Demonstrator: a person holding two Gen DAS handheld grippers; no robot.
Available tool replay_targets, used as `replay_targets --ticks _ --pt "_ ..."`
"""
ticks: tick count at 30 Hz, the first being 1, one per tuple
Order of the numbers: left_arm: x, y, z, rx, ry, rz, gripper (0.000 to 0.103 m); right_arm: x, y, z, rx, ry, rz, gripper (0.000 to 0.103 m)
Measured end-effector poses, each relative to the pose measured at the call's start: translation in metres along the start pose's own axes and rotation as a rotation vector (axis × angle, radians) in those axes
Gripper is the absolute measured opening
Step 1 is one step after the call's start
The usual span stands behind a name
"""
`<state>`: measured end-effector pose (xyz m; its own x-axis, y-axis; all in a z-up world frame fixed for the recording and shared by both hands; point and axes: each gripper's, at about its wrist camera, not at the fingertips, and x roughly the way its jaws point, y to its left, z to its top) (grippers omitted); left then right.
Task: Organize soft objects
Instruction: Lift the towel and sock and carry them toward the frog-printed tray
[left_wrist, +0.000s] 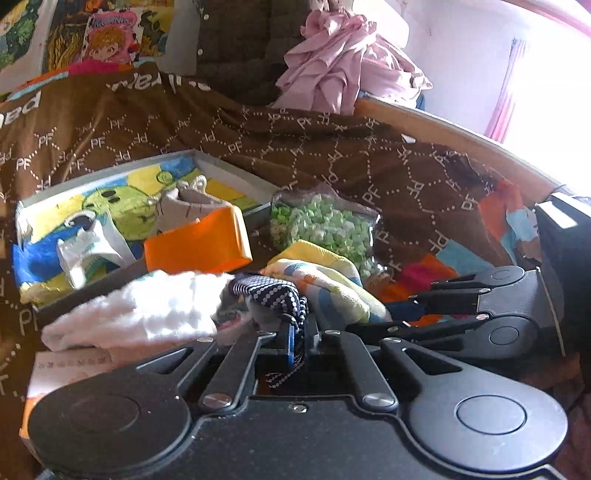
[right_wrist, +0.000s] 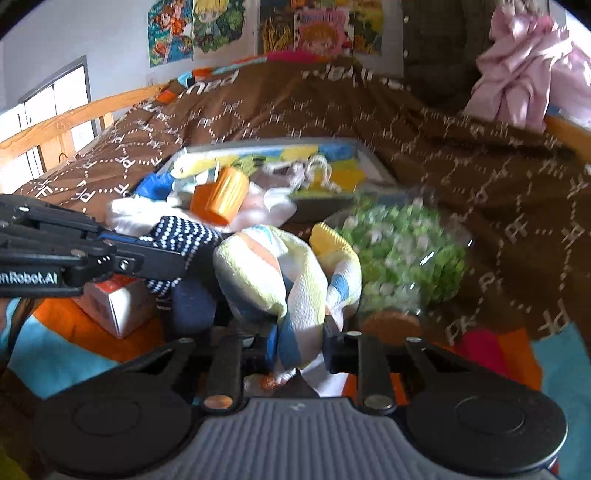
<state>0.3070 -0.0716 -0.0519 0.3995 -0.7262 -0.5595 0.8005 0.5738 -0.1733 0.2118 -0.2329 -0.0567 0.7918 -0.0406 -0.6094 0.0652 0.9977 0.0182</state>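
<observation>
My left gripper (left_wrist: 299, 332) is shut on a navy cloth with white dots (left_wrist: 273, 291); a fold of it hangs down between the fingers. In the right wrist view the left gripper (right_wrist: 177, 258) comes in from the left with the dotted cloth (right_wrist: 181, 232) at its tips. My right gripper (right_wrist: 299, 339) is shut on a crumpled towel striped yellow, blue, orange and white (right_wrist: 273, 273). In the left wrist view the right gripper (left_wrist: 384, 312) reaches into that towel (left_wrist: 325, 280) from the right. A white fluffy cloth (left_wrist: 147, 306) lies just left of the dotted cloth.
All of it lies on a brown patterned bedspread (left_wrist: 332, 155). Behind the cloths stands a shallow box (left_wrist: 229, 162) with a cartoon lining, holding an orange cup (left_wrist: 195, 243) and small cloth items. A clear jar of green pieces (left_wrist: 325, 225) lies to the right. A white carton (right_wrist: 118, 306) sits under the left gripper. Pink clothes (left_wrist: 332, 66) are piled at the back.
</observation>
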Motion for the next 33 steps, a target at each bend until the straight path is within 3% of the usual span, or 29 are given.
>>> replay_targets --ticks 6,13,22,33 --pt "-0.013 0.001 0.008 0.007 -0.048 -0.001 0.003 -0.006 -0.008 0.004 0.046 -0.041 -0.011 0.026" --pt "-0.015 0.002 0.005 0.009 -0.047 0.006 0.003 -0.008 -0.013 0.005 0.073 -0.056 0.005 0.026" --pt "-0.018 0.005 0.007 0.000 -0.072 0.007 0.003 -0.023 -0.012 0.011 0.071 -0.154 0.002 0.025" --pt "-0.029 0.008 0.010 -0.014 -0.117 0.019 0.003 -0.038 -0.027 0.020 0.165 -0.235 0.018 0.025"
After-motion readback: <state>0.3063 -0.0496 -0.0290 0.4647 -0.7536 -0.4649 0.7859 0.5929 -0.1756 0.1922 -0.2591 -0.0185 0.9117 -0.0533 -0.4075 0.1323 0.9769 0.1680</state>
